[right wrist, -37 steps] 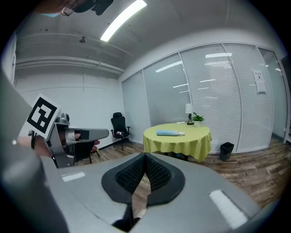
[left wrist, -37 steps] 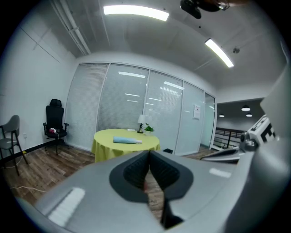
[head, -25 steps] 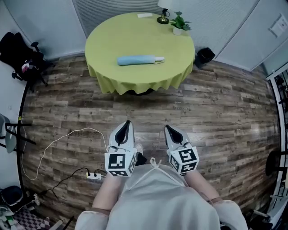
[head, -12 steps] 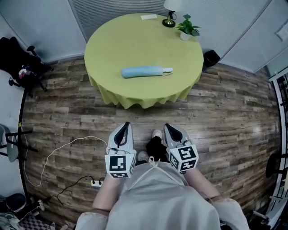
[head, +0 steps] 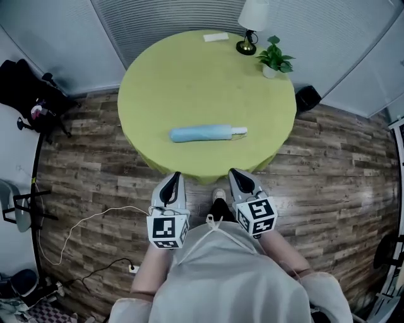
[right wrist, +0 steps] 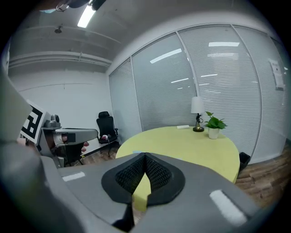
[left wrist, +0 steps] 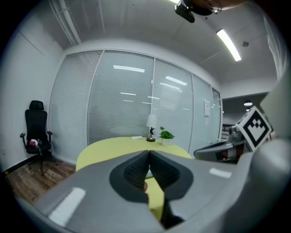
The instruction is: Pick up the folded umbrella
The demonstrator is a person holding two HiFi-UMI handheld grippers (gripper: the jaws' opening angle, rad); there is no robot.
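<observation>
Office meeting room: blind-lined glass partitions (left wrist: 122,104), ceiling strip light (left wrist: 228,44), black swivel chair (head: 28,85) at 10 o'clock, round cloth-covered worktop (head: 183,82) bearing table lamp (head: 251,22) and potted plant (head: 276,58) at 1 o'clock.

light blue folded umbrella (head: 203,133) lies flat crosswise on the round table's (head: 158,82) near edge.

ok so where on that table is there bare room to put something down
The widest bare patch is the left and middle of the table, between the folded umbrella and the small white item at the far edge. A narrow strip lies free on the umbrella's near side. The far right is crowded by the lamp and potted plant.
</observation>
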